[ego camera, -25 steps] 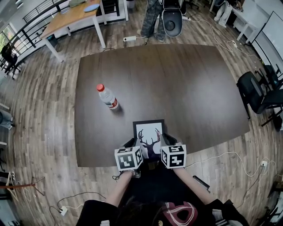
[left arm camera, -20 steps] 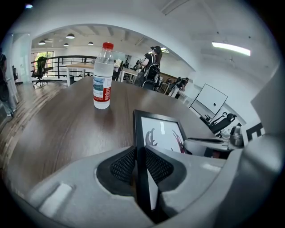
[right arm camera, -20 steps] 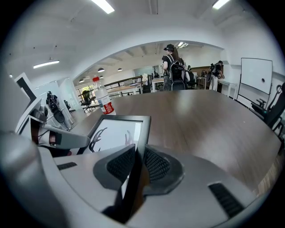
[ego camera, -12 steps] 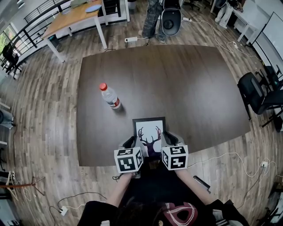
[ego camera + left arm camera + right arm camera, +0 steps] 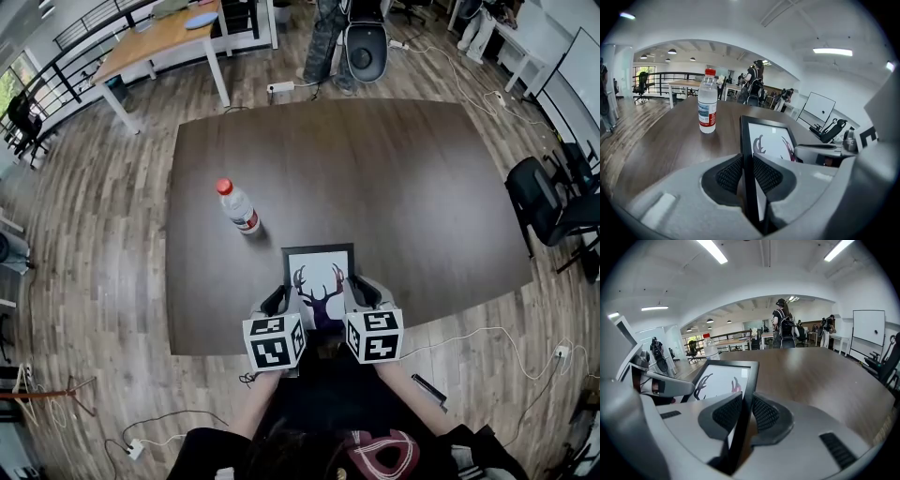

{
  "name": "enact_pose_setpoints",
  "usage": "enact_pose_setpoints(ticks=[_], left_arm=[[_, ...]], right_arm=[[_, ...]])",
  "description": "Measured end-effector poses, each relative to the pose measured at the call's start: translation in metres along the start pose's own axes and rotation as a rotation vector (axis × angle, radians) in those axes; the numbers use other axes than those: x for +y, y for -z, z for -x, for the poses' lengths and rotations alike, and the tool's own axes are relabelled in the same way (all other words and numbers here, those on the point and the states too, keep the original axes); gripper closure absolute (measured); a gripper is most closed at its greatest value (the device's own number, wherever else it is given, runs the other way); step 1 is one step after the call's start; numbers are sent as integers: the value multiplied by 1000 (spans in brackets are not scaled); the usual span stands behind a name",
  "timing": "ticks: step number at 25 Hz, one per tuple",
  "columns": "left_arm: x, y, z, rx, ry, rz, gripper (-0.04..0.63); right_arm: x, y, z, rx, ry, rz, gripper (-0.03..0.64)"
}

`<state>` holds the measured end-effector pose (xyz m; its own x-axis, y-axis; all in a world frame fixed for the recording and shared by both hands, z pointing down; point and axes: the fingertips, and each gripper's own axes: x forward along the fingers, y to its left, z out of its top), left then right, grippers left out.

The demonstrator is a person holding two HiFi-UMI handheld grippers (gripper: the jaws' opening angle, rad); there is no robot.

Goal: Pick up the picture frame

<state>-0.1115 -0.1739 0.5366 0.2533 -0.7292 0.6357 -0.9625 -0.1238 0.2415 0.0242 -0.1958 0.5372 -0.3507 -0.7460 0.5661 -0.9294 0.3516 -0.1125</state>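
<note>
The picture frame (image 5: 319, 277) is black-edged with a dark antler drawing on white, and it hangs tilted over the near edge of the dark table (image 5: 394, 178). My left gripper (image 5: 278, 301) is shut on the frame's left edge (image 5: 747, 154), its ribbed pads pressing both faces. My right gripper (image 5: 359, 293) is shut on the right edge (image 5: 746, 390) in the same way. Each gripper view shows the other gripper across the picture.
A clear water bottle (image 5: 238, 207) with a red cap stands on the table left of the frame (image 5: 707, 108). Black office chairs (image 5: 548, 197) sit at the right, a wooden desk (image 5: 159, 37) at the far left, and cables lie on the floor. People stand beyond the table.
Both grippers have risen with the frame held between them, and it has lifted off the table. The bottle has not moved.
</note>
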Motion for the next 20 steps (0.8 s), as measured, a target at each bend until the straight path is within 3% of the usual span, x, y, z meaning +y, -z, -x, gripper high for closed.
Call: enact_pose_setpoints(ticks=[20], left_arm=[[-7, -50, 18, -123, 26, -57, 518]], right_arm=[[2, -51, 14, -129, 21, 26, 541]])
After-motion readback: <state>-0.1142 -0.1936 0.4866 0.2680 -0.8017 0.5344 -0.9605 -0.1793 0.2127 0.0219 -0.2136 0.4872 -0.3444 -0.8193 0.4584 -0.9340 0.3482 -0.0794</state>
